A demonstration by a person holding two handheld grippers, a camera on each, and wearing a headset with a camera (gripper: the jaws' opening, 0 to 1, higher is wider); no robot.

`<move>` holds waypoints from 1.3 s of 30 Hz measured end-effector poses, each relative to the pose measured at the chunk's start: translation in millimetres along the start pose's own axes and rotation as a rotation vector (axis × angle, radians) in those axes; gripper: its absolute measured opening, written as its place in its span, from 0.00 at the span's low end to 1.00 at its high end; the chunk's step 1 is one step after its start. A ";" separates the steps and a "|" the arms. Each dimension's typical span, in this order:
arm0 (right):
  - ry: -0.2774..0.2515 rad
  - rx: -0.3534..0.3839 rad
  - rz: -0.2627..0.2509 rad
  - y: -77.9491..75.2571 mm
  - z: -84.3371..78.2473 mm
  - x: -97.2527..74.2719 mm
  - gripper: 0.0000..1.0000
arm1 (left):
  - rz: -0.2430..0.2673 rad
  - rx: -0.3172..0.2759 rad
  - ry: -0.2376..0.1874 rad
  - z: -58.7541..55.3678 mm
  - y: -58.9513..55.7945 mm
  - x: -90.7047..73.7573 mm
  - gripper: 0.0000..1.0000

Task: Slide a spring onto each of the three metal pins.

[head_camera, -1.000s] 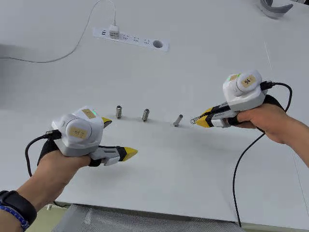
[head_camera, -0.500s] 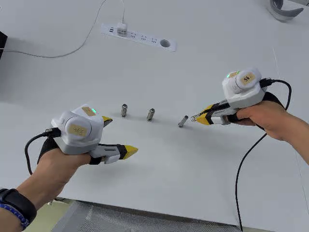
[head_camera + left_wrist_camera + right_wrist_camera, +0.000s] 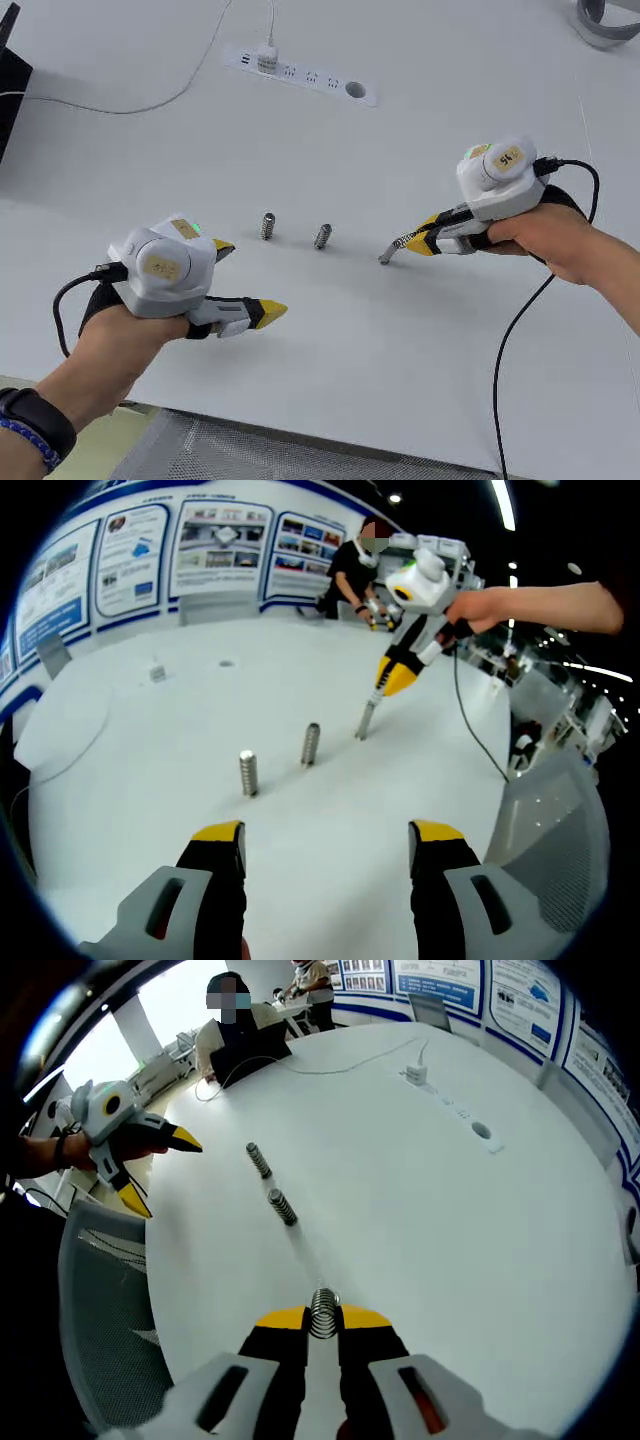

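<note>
Right gripper view | right gripper (image 3: 321,1328) fingers (image 3: 283,1322) pinch small coiled steel spring (image 3: 322,1310), which protrudes forward | spring tip meets tilted grey metal pin (image 3: 365,723) | left gripper (image 3: 327,832) fingers spread apart

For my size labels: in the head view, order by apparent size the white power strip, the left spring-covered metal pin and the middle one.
Largest: white power strip.
Then left spring-covered metal pin and middle spring-covered pin: alike, not ranked.
</note>
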State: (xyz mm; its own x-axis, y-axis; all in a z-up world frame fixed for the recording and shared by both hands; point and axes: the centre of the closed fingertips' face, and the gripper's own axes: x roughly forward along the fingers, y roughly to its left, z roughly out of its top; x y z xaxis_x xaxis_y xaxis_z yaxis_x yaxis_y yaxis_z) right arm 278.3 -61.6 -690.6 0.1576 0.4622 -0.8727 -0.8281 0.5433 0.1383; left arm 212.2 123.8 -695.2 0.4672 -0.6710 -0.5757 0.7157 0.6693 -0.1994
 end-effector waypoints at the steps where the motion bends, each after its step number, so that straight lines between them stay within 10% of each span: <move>1: 0.001 -0.001 0.001 0.0 0.2 0.4 0.12 | 0.001 -0.001 0.000 -0.1 0.4 -0.2 0.67; 39: 0.035 -0.063 -0.001 1.2 3.2 21.2 0.13 | 0.007 -0.018 0.007 -3.5 2.2 -6.6 0.65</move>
State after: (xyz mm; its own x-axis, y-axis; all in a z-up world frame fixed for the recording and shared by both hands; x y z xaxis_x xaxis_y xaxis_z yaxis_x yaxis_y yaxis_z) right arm 282.3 -48.9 -707.4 0.1402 0.4363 -0.8888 -0.8606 0.4977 0.1086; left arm 208.9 130.8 -694.6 0.4684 -0.6644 -0.5823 0.7030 0.6795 -0.2098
